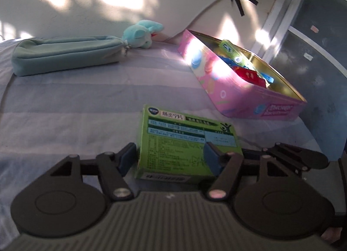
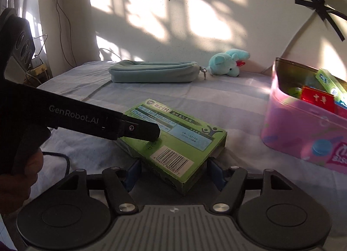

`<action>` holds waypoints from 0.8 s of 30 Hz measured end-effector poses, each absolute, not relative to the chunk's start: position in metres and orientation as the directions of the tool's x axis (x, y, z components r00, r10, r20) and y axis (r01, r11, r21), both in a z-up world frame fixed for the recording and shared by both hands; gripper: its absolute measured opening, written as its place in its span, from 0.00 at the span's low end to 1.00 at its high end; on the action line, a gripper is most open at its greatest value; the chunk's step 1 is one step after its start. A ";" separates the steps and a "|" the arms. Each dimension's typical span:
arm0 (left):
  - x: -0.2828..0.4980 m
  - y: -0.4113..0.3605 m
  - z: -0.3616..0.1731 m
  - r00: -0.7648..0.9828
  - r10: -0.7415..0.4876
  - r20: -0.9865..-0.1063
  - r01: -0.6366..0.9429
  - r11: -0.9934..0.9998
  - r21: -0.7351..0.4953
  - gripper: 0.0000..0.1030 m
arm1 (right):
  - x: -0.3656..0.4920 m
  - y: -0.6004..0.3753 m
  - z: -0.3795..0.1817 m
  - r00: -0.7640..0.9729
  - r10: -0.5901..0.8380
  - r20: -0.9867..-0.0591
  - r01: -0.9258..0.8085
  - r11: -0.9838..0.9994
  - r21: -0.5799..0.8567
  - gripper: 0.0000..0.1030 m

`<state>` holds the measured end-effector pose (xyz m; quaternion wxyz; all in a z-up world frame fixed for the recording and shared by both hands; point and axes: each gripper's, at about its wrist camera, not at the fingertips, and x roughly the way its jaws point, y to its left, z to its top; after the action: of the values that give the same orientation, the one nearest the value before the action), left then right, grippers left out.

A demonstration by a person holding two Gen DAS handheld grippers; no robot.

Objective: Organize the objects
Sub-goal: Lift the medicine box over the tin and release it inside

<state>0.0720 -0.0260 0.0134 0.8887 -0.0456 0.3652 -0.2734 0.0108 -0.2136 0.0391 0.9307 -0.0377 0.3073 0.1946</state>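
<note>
Pink tin [image 1: 216,82] holds red, green packets [image 1: 249,75]; left tool [image 1: 169,155] gapes over green box [image 1: 173,134], right tool's [image 2: 174,170] grip unclear.

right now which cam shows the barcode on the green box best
The right wrist view: the barcode faces the camera on the green box, bars clear. The left wrist view shows the green box only as blurred print; no barcode can be made out.

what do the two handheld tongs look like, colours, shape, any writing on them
Both tongs, left and right, are matte black with blue pads on the fingertips, silver pivot screws, two round discs and a ribbed grey plate between them. In the right wrist view the left one's black side reads "GenRobot.AI" in pale letters, and a dark cable trails beneath it.
</note>
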 end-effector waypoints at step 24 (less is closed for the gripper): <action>0.120 -0.282 0.103 0.640 -0.613 -0.462 0.670 0.740 -0.054 0.69 | 0.054 -0.418 0.087 0.953 0.010 -0.301 -0.012 1.000 -0.007 0.62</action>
<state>0.1195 -0.2823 0.1028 0.9036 0.0614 0.2318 -0.3550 0.0544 -0.4177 0.0869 0.9883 -0.0043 0.1525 0.0056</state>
